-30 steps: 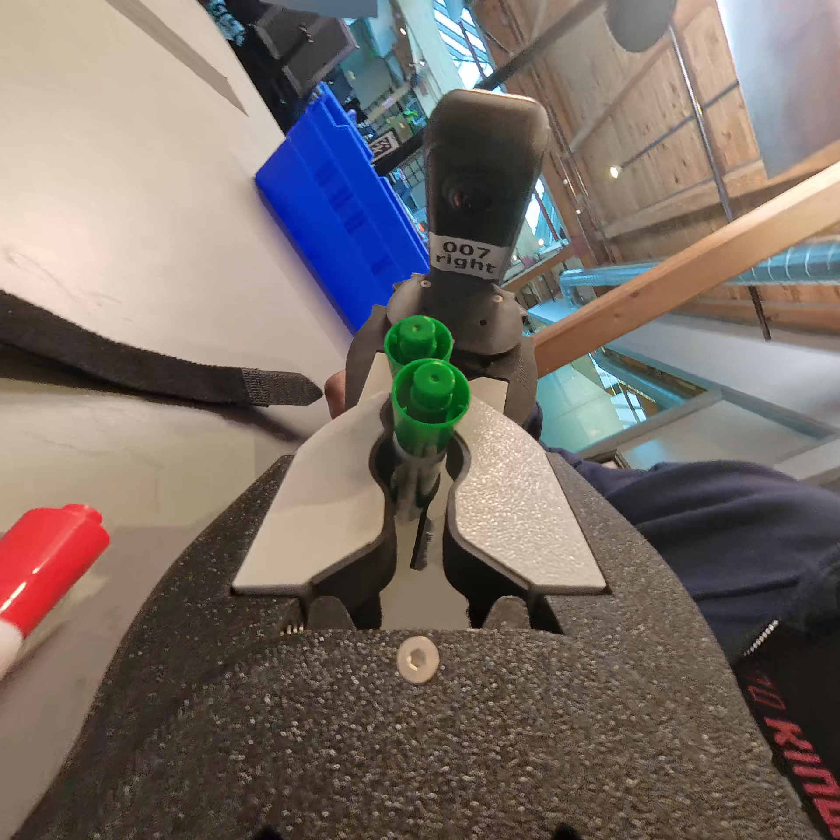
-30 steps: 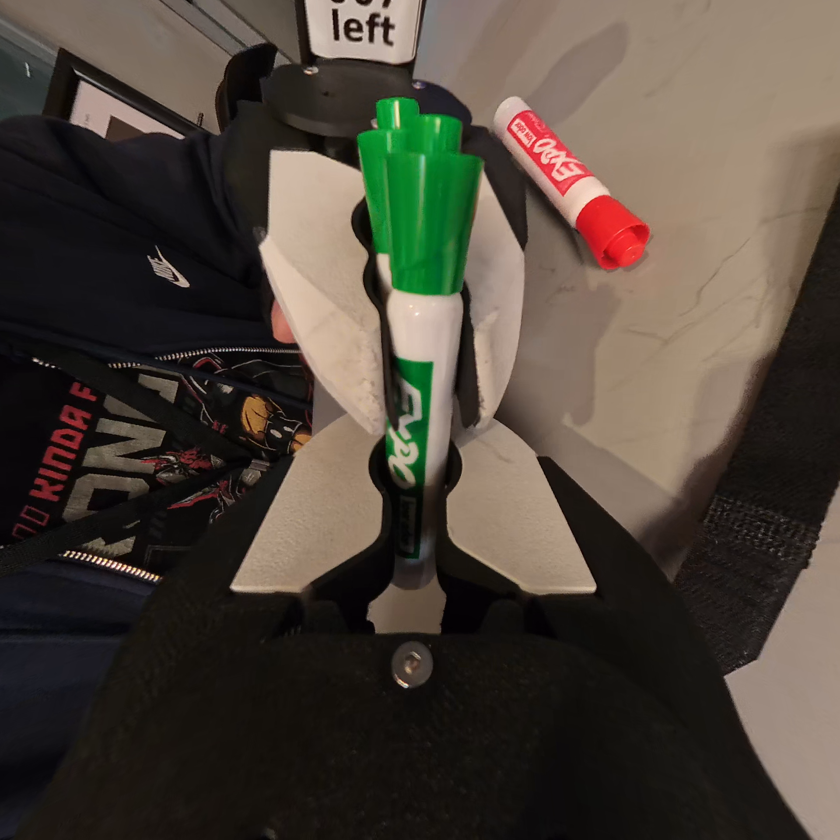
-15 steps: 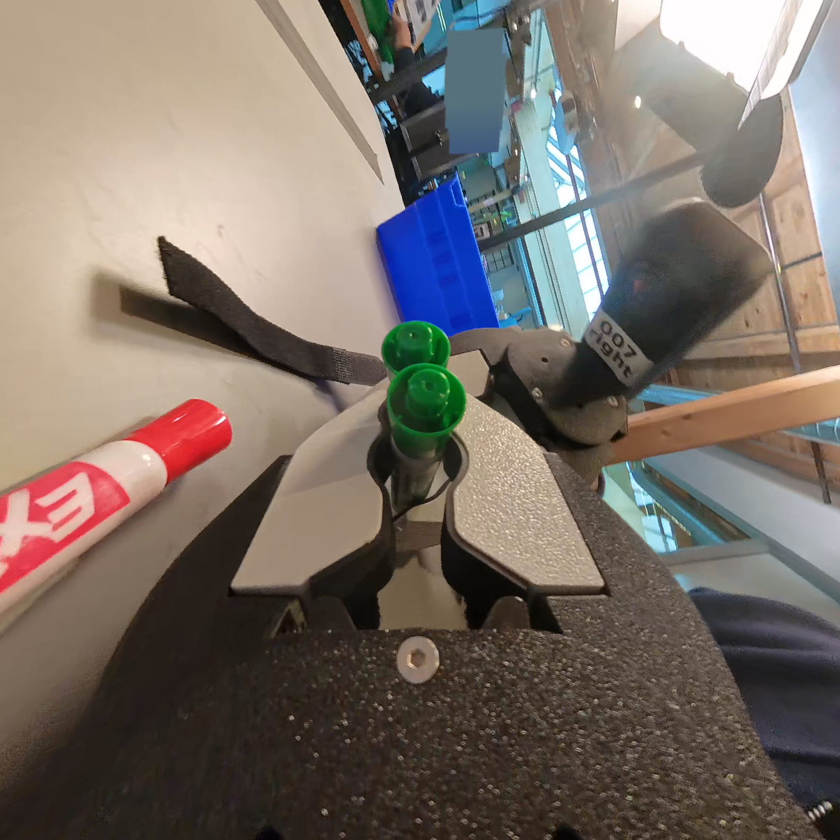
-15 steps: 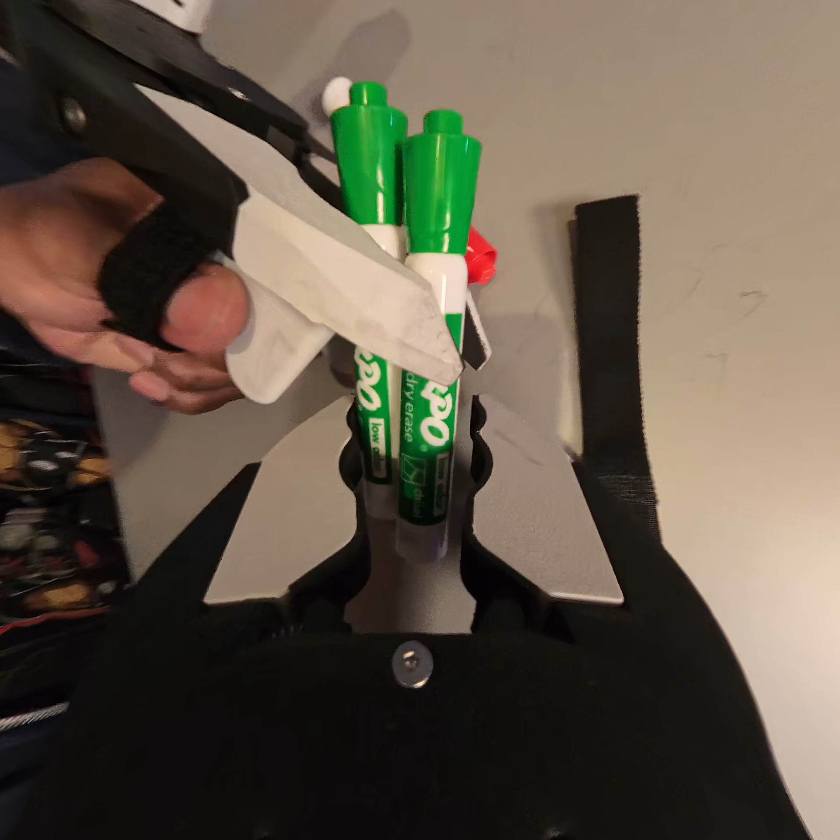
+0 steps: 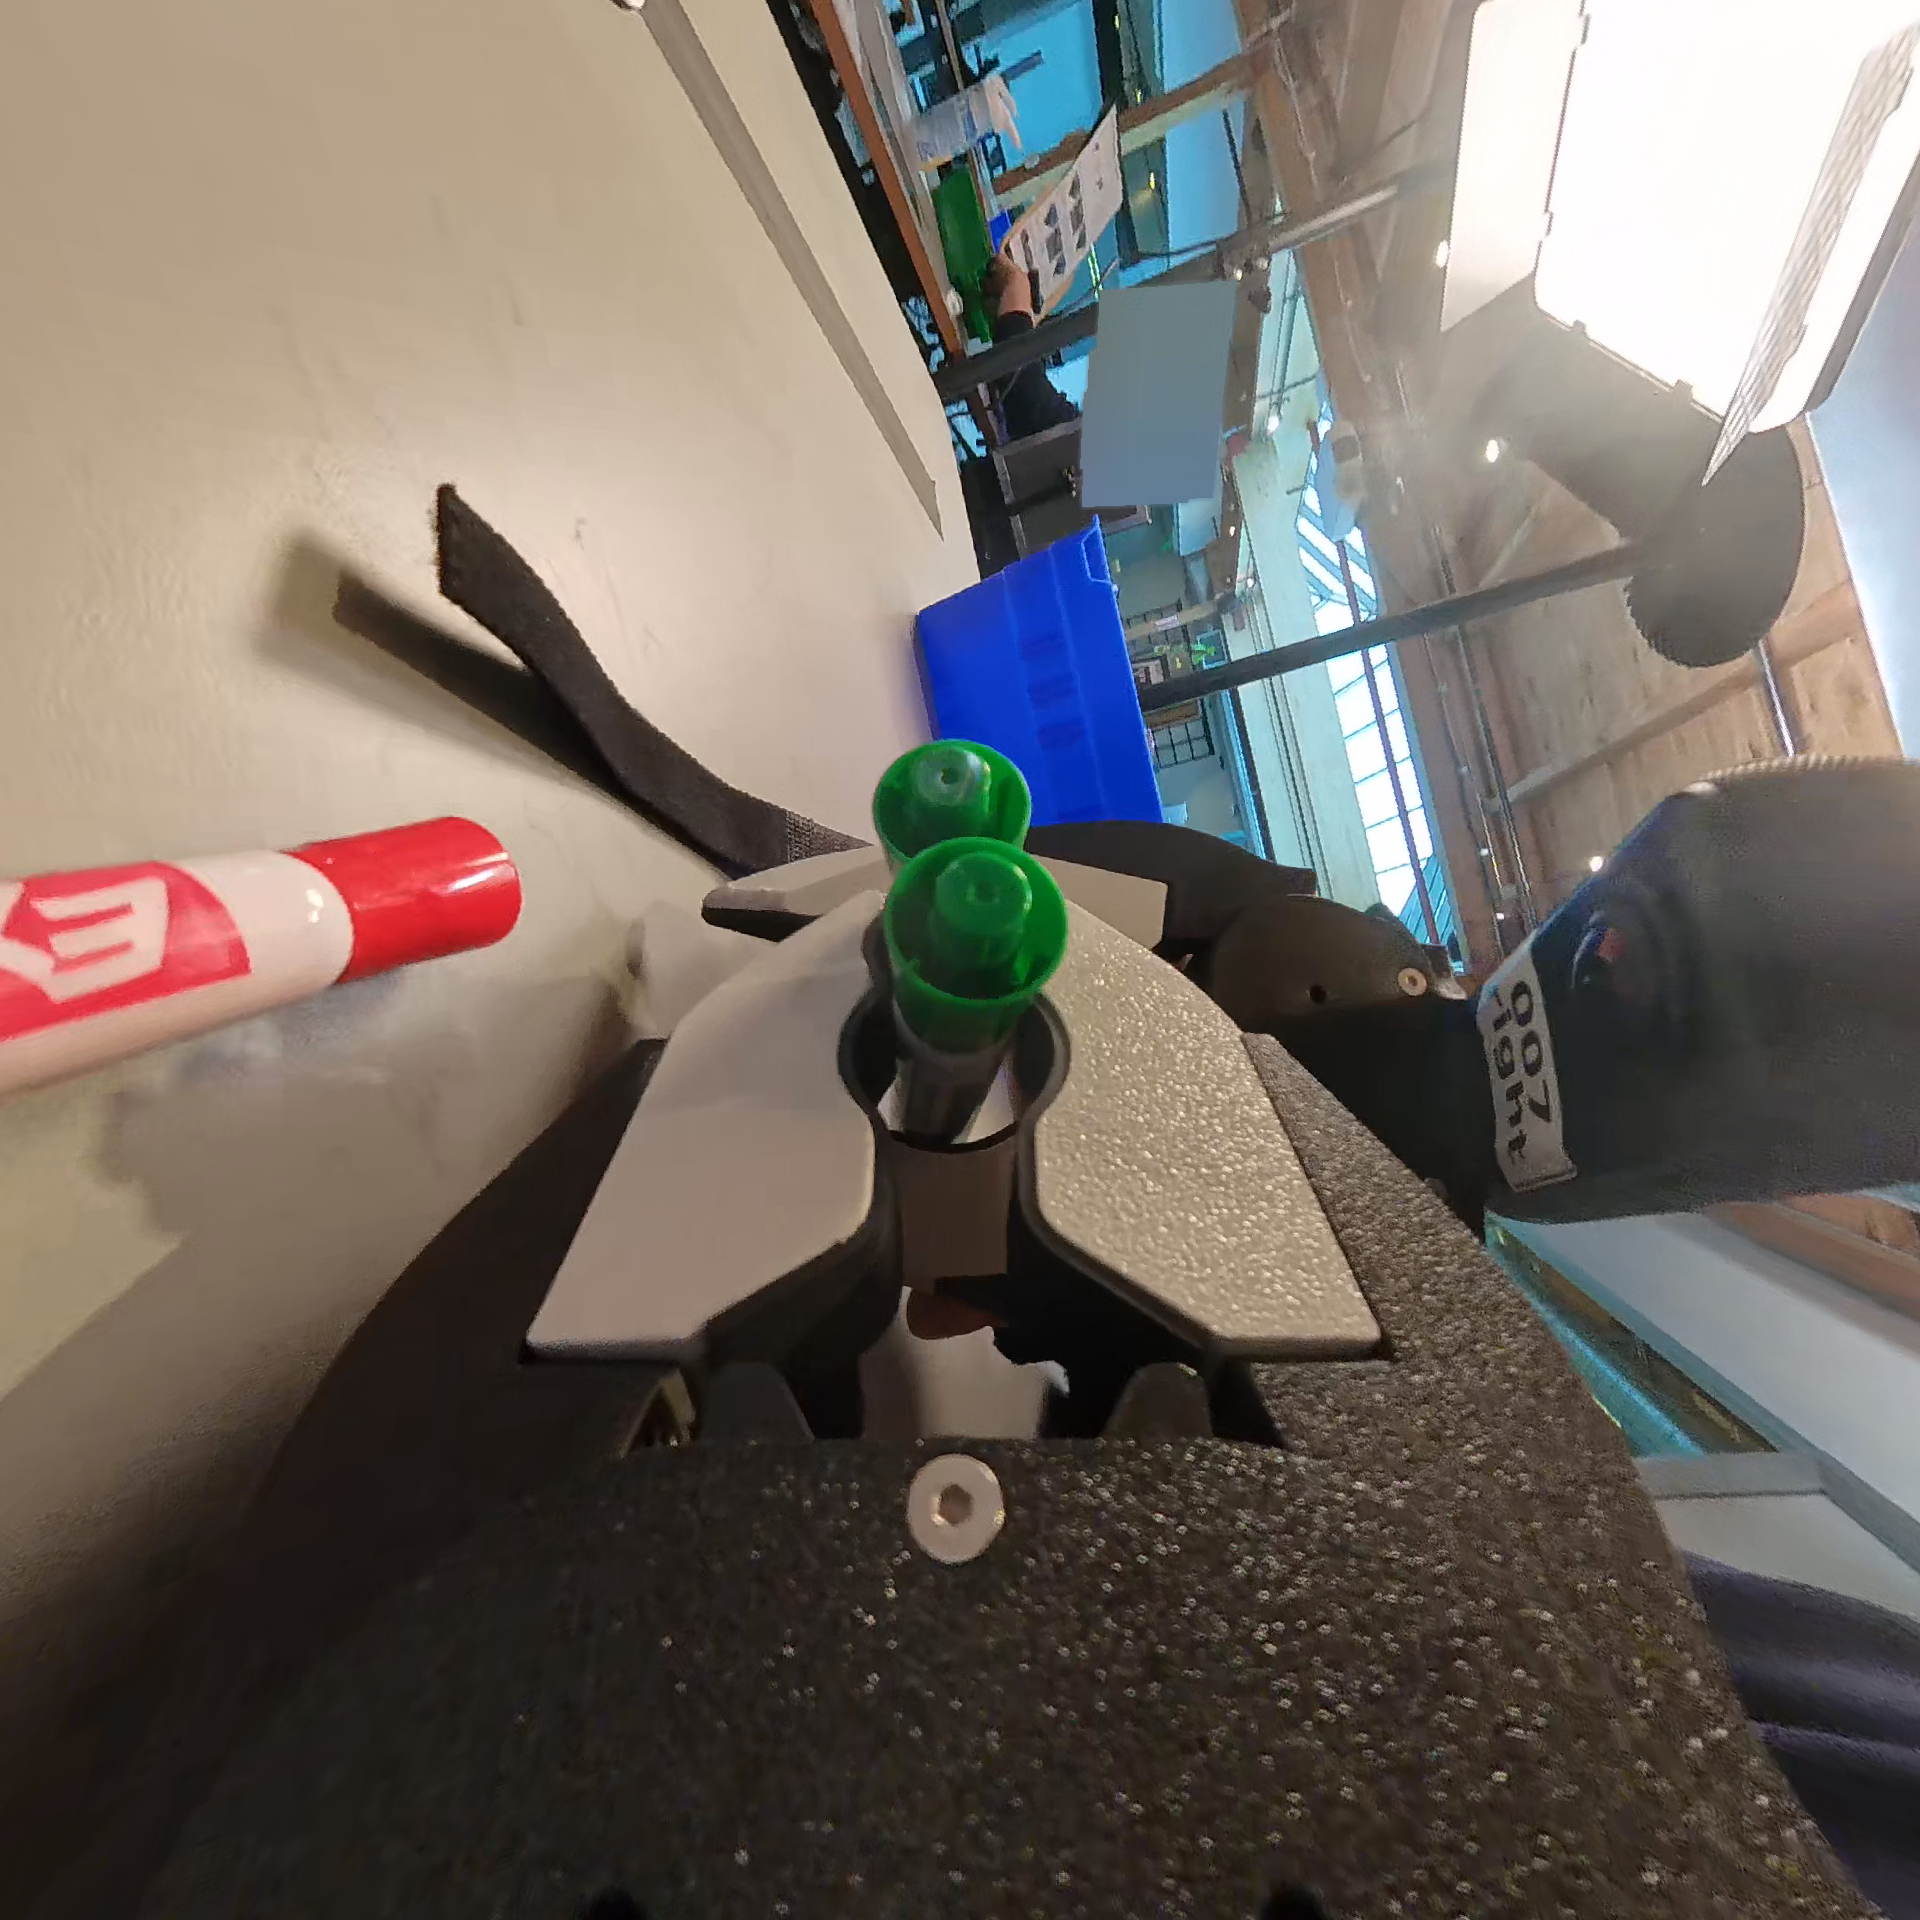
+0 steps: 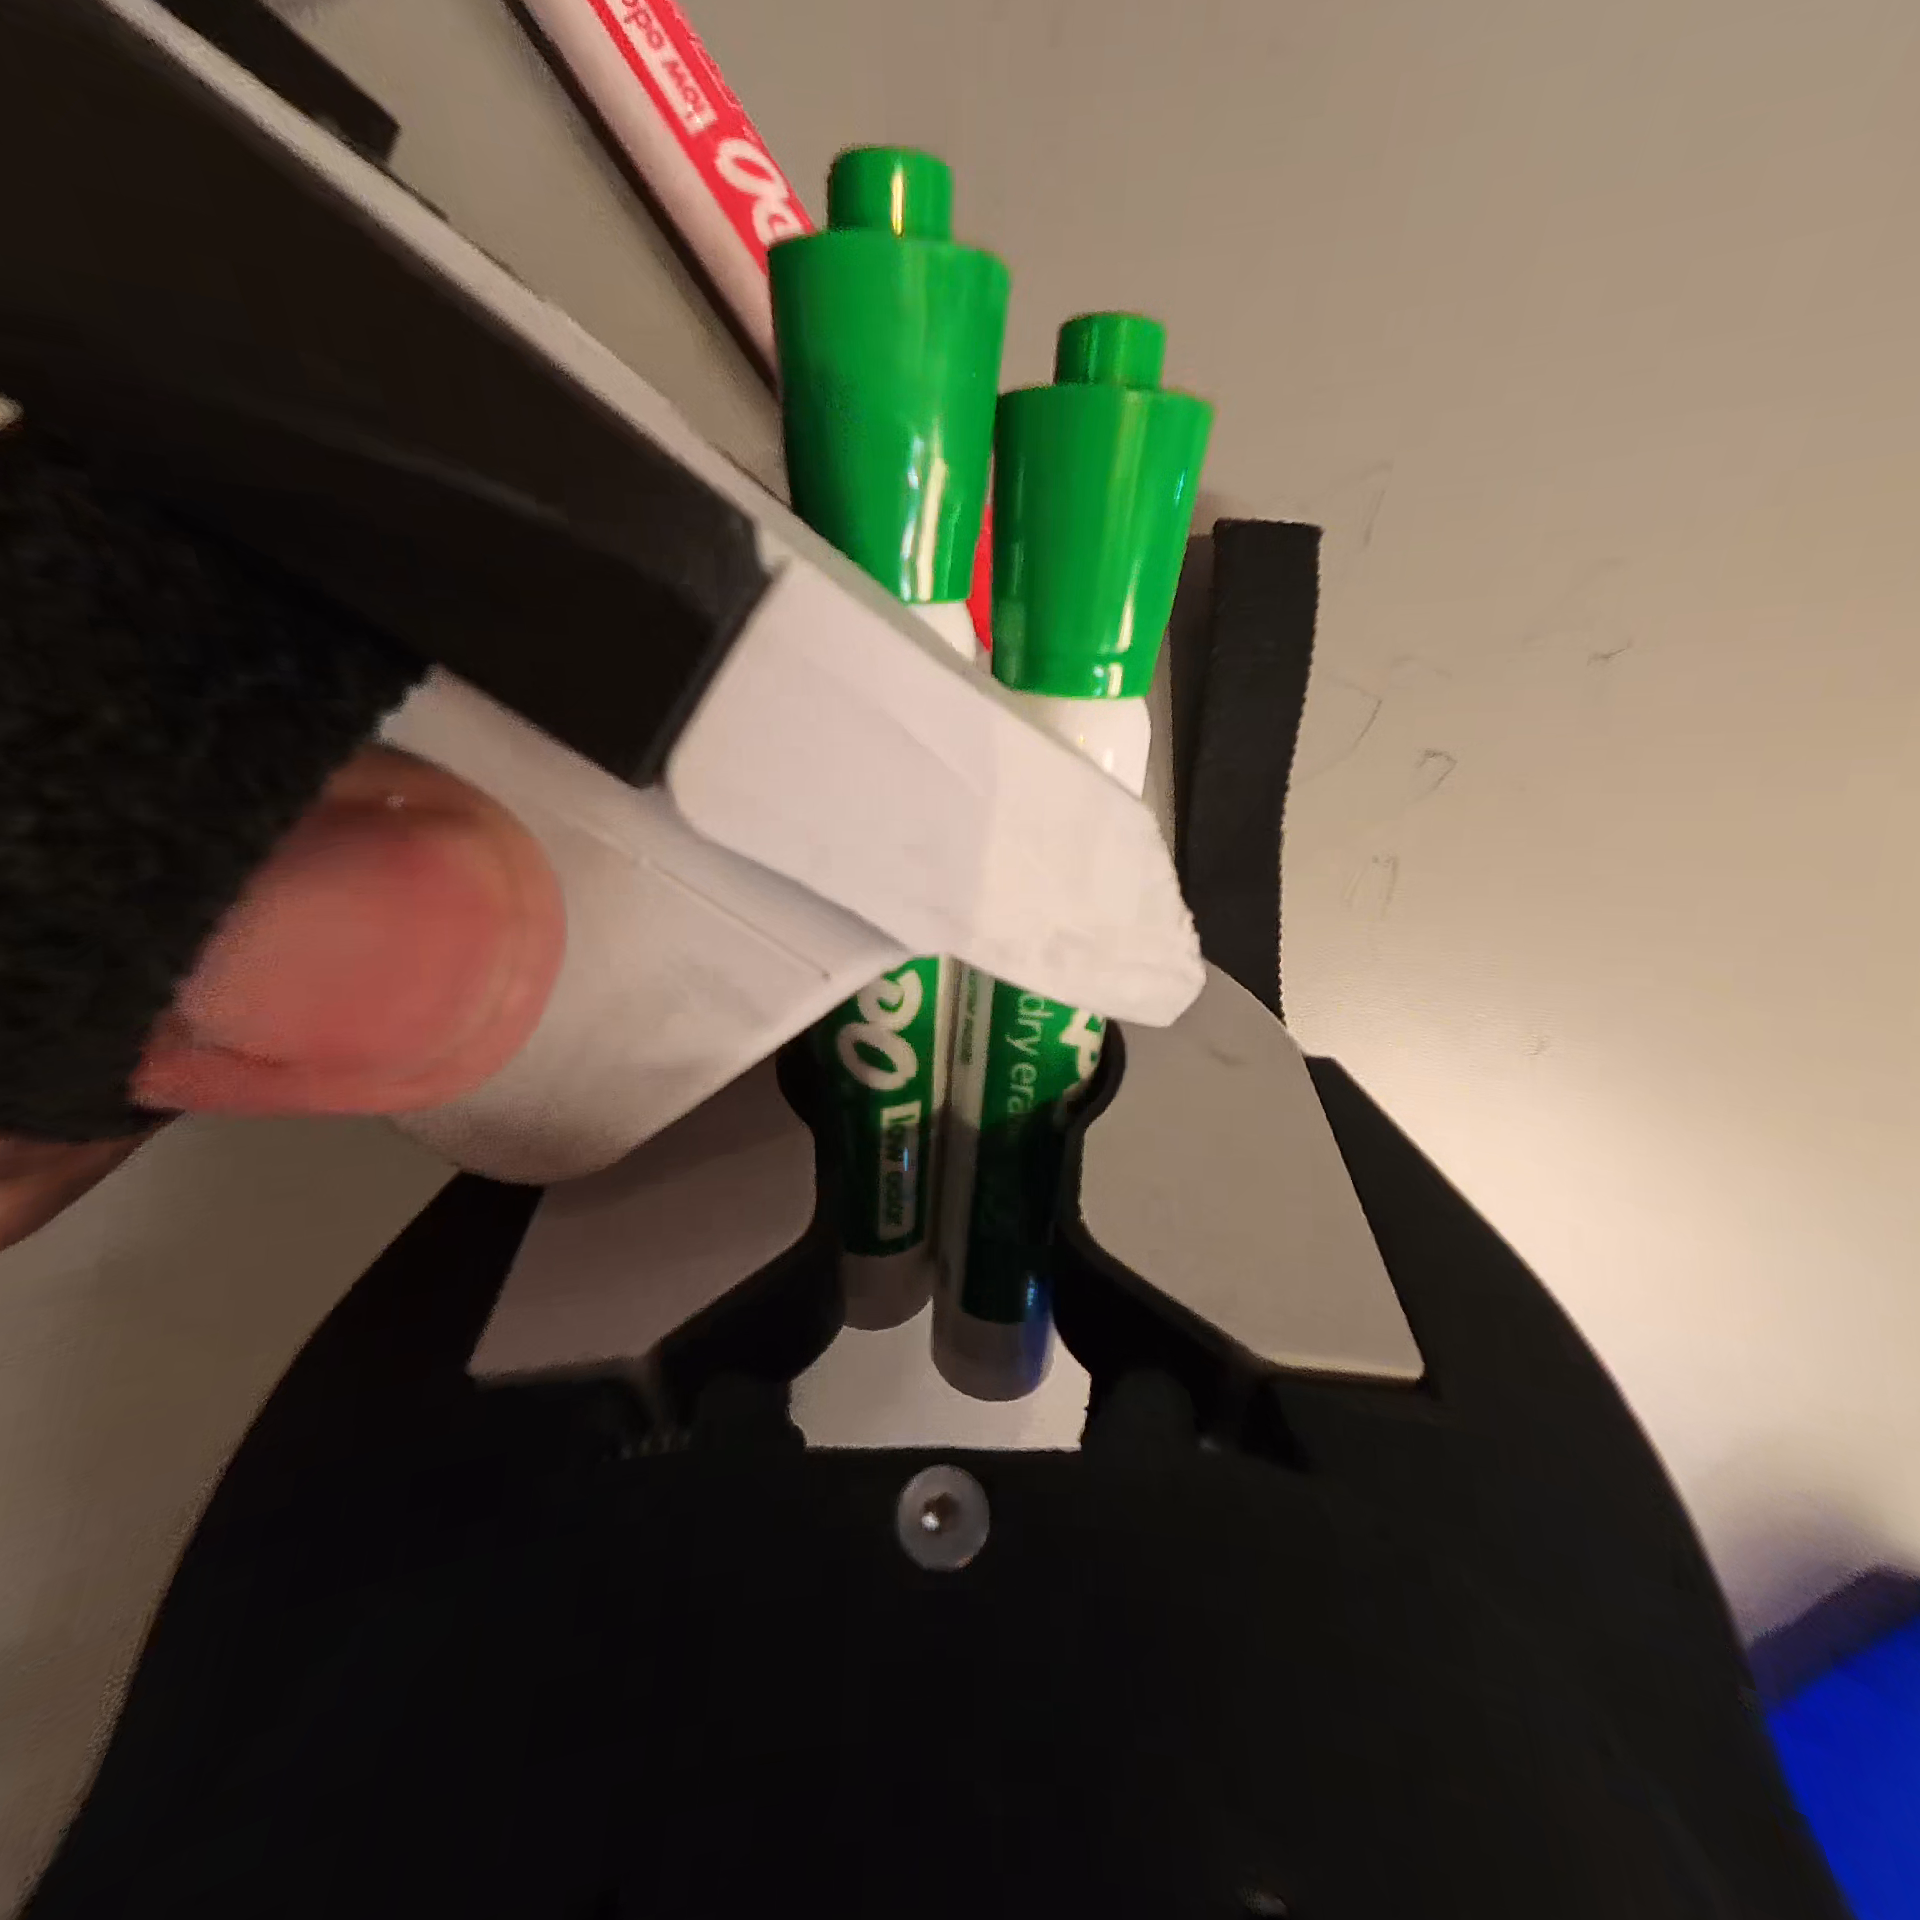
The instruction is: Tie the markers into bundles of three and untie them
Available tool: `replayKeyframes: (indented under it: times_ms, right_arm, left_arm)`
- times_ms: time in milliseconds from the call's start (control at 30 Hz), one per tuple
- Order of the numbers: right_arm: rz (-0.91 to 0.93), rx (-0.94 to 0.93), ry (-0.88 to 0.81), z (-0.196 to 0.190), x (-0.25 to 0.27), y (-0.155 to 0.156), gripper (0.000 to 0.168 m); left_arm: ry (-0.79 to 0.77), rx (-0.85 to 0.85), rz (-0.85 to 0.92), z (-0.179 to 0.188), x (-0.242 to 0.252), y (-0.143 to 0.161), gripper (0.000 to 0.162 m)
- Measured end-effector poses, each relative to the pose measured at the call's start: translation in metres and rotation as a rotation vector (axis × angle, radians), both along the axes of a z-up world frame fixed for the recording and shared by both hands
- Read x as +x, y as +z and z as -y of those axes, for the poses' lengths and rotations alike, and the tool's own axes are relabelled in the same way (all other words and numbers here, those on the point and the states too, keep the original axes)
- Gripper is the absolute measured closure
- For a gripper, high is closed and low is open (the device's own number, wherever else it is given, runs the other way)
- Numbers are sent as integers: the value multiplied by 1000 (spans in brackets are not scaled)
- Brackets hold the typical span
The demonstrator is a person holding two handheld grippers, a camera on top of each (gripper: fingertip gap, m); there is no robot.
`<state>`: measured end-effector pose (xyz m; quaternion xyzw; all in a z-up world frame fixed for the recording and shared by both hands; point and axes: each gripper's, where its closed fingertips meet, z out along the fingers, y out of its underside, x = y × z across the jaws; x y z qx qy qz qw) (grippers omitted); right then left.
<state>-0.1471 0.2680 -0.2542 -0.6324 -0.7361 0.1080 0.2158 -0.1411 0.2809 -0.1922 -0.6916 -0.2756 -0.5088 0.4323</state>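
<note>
Pale tabletop (image 6: 1558, 312) backs both claws: right claw (image 6: 940, 1132) and left claw (image 5: 951, 1023) each clamp the two green markers (image 6: 1049, 582) mid-barrel. Light, stiff, slick plastic; loose black strap (image 6: 1247, 748) just beside.

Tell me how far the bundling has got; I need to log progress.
Done: two green markers are gathered side by side. In hand: both the right gripper and the left gripper are shut on them. Left: the red marker lies apart on the table, and the black strap lies loose, so nothing is tied.
</note>
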Motion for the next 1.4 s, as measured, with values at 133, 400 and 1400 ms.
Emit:
replayKeyframes:
  times_ms: [133, 400, 1400]
  right_arm:
    - [13, 2, 18, 1, 2, 0, 126]
    - [56, -30, 65, 3, 9, -1, 126]
    - [87, -72, 65, -33, 21, 23, 126]
  left_arm:
    - [27, 6, -22, 1, 1, 1, 143]
    - [-16, 22, -19, 3, 7, -1, 142]
    - [-484, 409, -510, 3, -47, 37, 134]
